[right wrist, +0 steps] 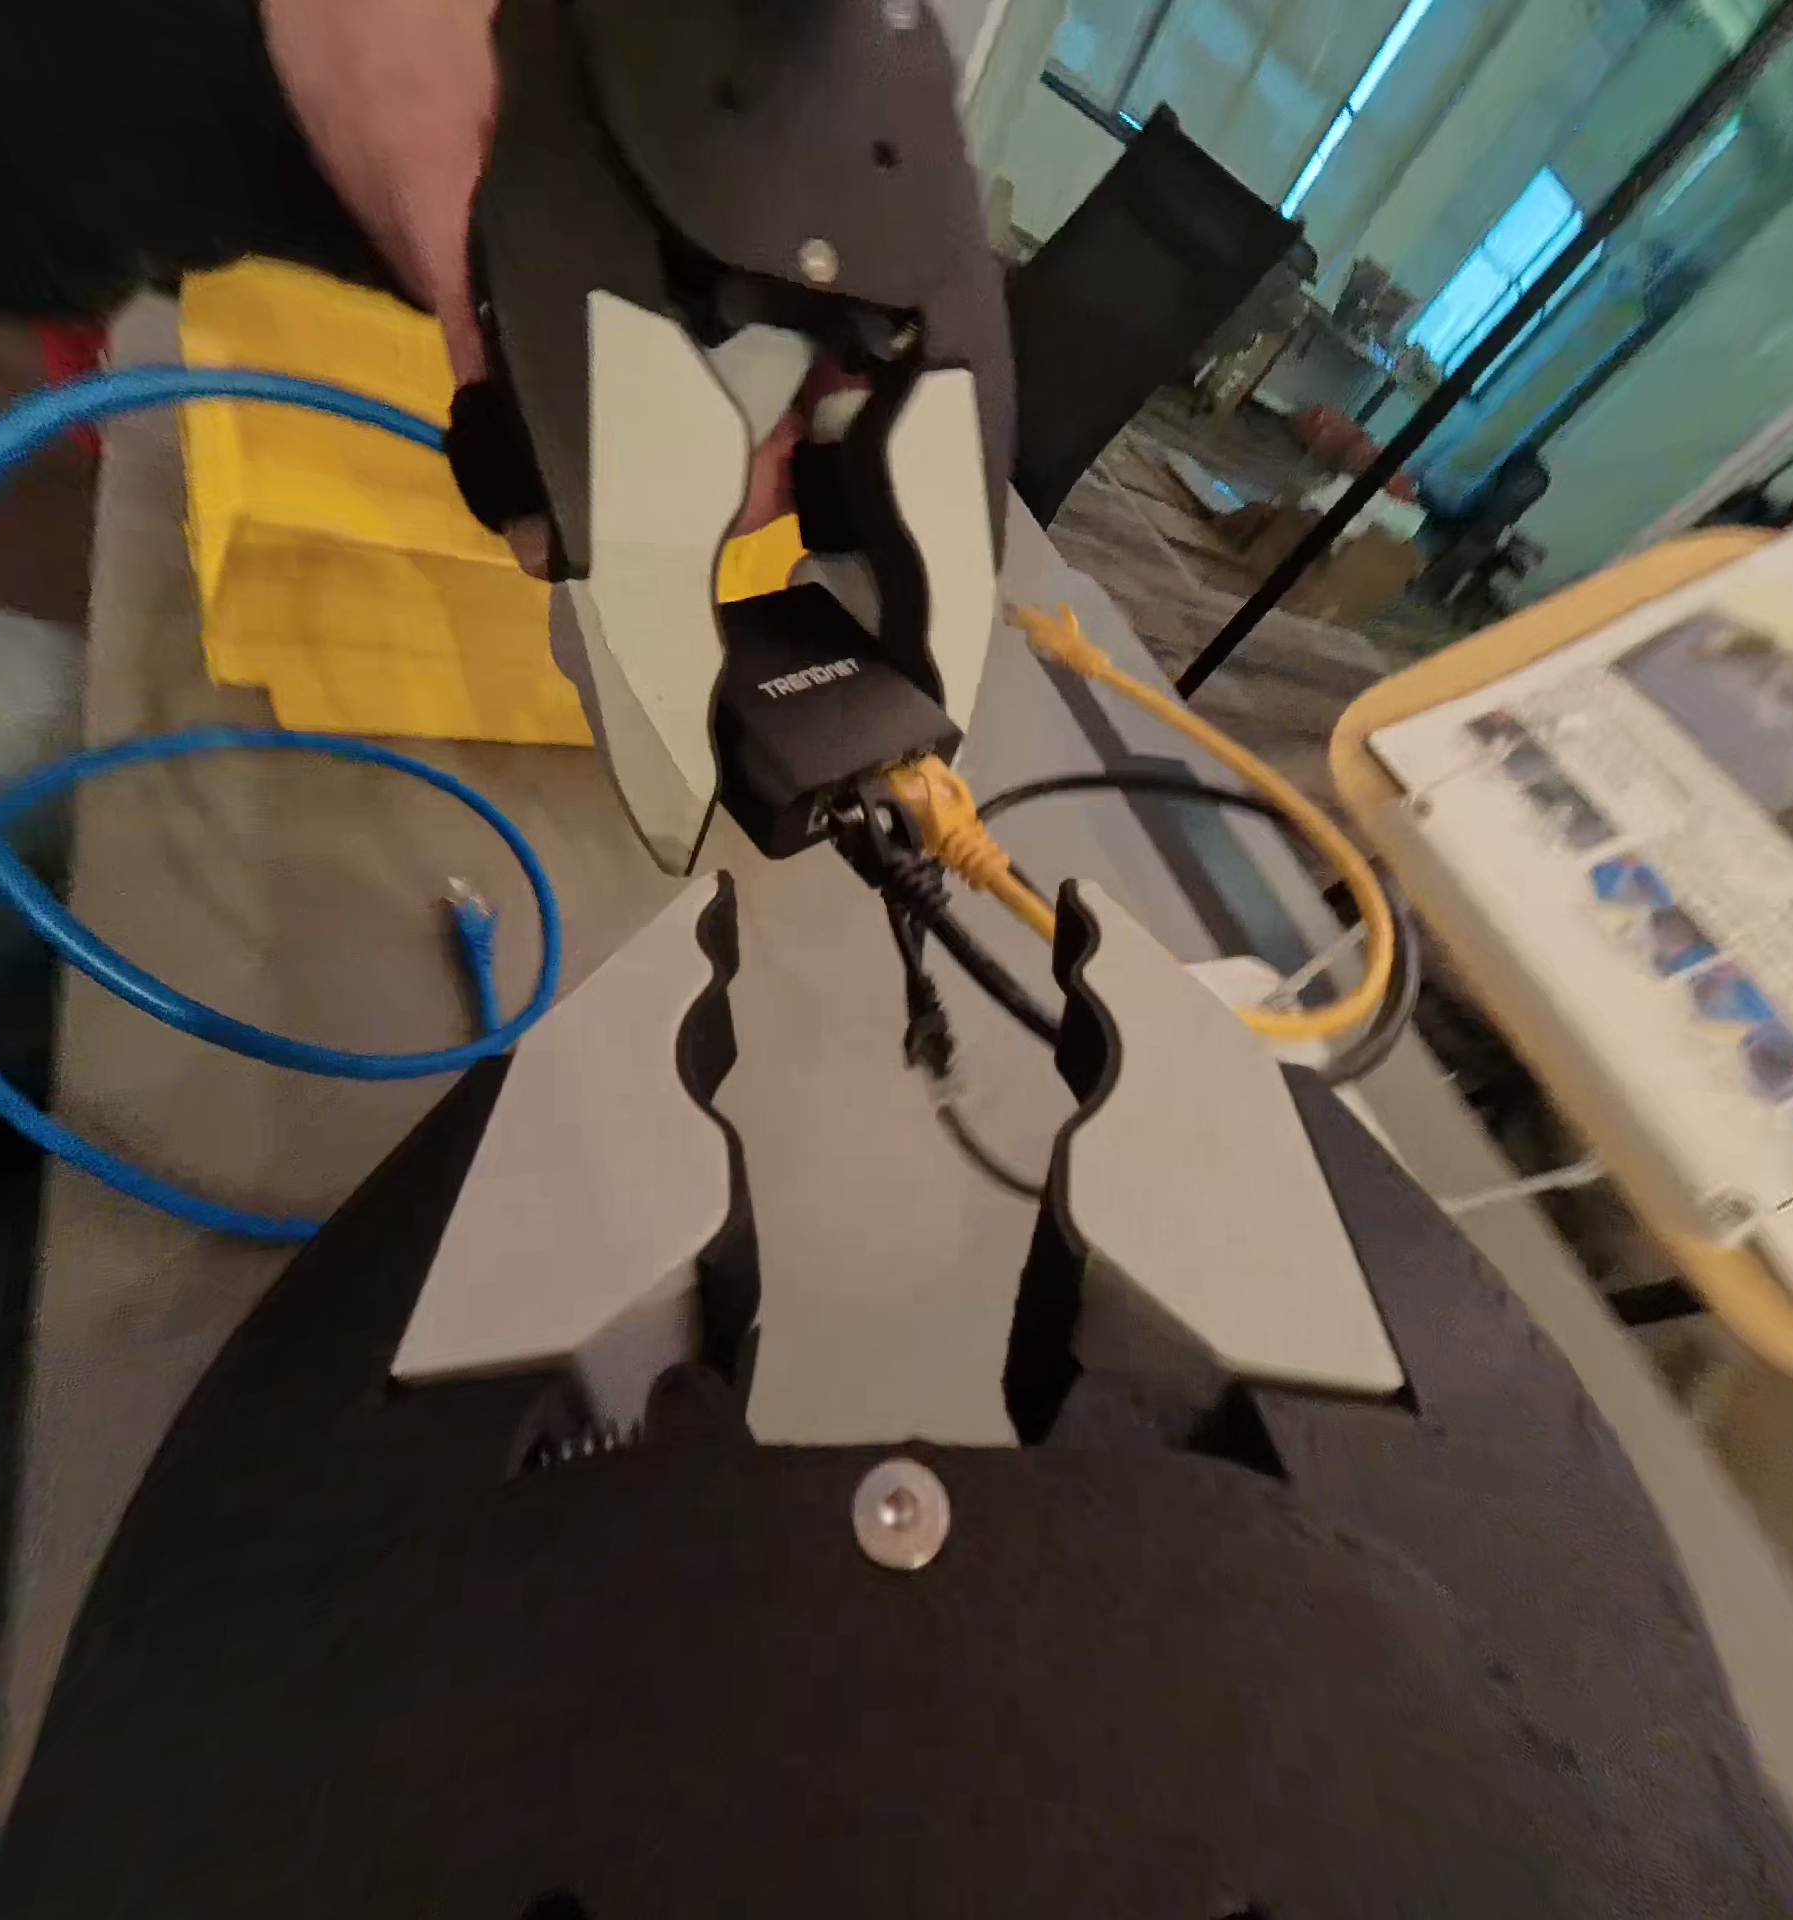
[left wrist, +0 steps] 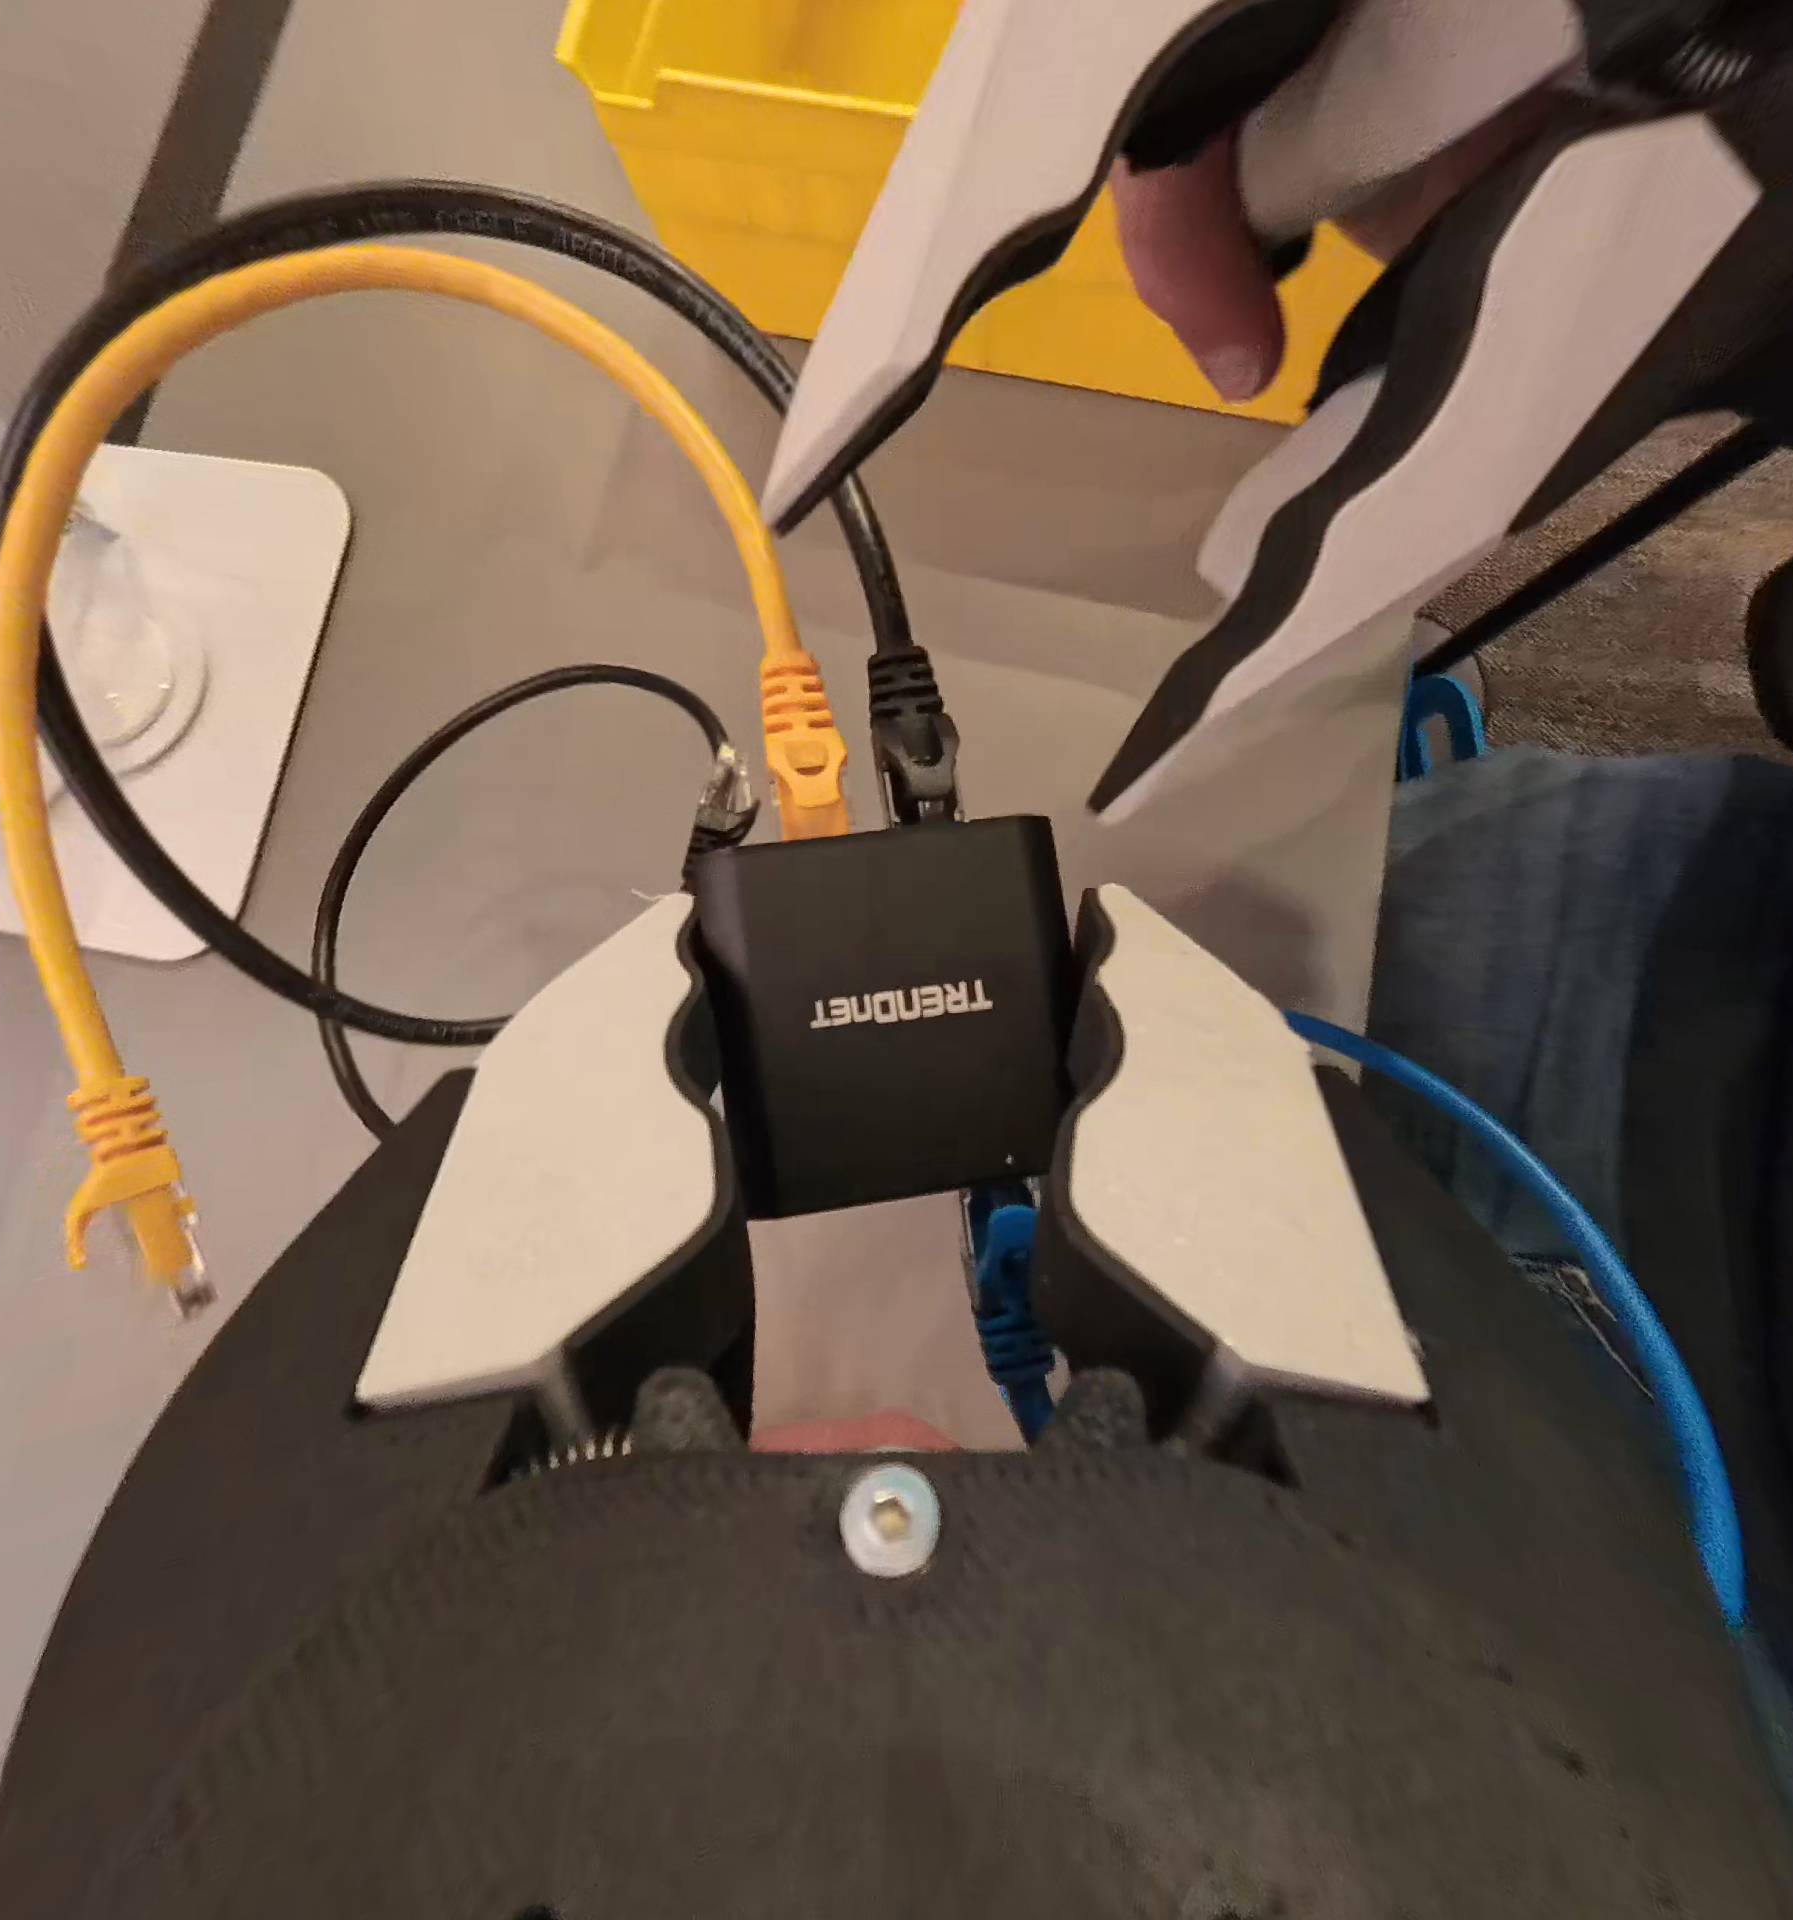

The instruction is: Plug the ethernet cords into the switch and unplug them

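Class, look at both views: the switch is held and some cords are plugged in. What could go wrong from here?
1. The left tongs hold the switch only by its sides; a hard pull could slip it.
2. The yellow plug and black plug sit side by side, so the open right tongs may catch both.

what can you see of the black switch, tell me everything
The switch is a small black box with rounded edges and a matte, metal-looking shell, pale lettering on its top face. The left gripper is shut on its two sides and holds it. At its far end a yellow cord and a black cord sit plugged side by side; a thinner black cord's plug lies right beside them, seating unclear. A blue cord reaches its near end. The right gripper, open, faces the plugs without touching.
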The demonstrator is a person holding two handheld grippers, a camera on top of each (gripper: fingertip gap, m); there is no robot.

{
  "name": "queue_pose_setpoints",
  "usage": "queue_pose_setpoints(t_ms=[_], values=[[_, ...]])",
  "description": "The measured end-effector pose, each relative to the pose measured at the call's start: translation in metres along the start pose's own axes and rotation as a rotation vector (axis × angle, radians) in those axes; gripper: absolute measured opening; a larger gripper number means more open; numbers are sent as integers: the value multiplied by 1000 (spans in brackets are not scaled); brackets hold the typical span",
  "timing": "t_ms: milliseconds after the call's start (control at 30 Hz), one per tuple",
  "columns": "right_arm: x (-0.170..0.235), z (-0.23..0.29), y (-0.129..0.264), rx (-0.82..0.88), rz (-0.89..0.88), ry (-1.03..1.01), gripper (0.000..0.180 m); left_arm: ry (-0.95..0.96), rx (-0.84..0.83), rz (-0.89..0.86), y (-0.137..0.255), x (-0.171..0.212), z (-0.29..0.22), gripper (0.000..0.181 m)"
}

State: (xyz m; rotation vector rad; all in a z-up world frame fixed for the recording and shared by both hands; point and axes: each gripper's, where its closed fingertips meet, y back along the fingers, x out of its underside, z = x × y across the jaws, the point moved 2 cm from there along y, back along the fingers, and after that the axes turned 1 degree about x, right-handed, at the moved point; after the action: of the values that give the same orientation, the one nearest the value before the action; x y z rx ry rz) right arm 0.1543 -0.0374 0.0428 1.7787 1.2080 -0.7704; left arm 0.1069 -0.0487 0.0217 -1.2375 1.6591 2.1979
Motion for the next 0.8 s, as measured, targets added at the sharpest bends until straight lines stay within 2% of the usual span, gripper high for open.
queue_pose_setpoints(t_ms=[100, 167, 200, 267, 367, 400, 533, 667, 800], values=[[5, 0, -13, 32, 116, 232, 60, -20, 47, 23, 2, -4, -7, 66], [10, 0, -21, 67, 176, 381, 40, -16, 85, 30, 2, -8, -13, 65], [11, 1, -23, 80, 187, 427, 38, -18, 90, 43, 2, -7, -13, 65], [9, -2, -22, 132, 192, 495, 19, -8, 120, 42, 1, -6, -16, 65], [8, -3, -20, 178, 182, 533, 10, 31, 180, 12, 3, -9, -18, 66], [10, -2, -20, 184, 192, 541, 9, 30, 174, 16, 3, -9, -17, 64], [8, 2, -20, 217, 181, 553, 7, 2, 170, 148, -3, 1, -17, 80], [6, 10, -22, 230, 191, 623, 7, -16, 222, 295, -9, 13, -21, 82], [5, 11, -22, 242, 186, 655, 7, -68, 282, 381, -13, 17, -24, 75]])
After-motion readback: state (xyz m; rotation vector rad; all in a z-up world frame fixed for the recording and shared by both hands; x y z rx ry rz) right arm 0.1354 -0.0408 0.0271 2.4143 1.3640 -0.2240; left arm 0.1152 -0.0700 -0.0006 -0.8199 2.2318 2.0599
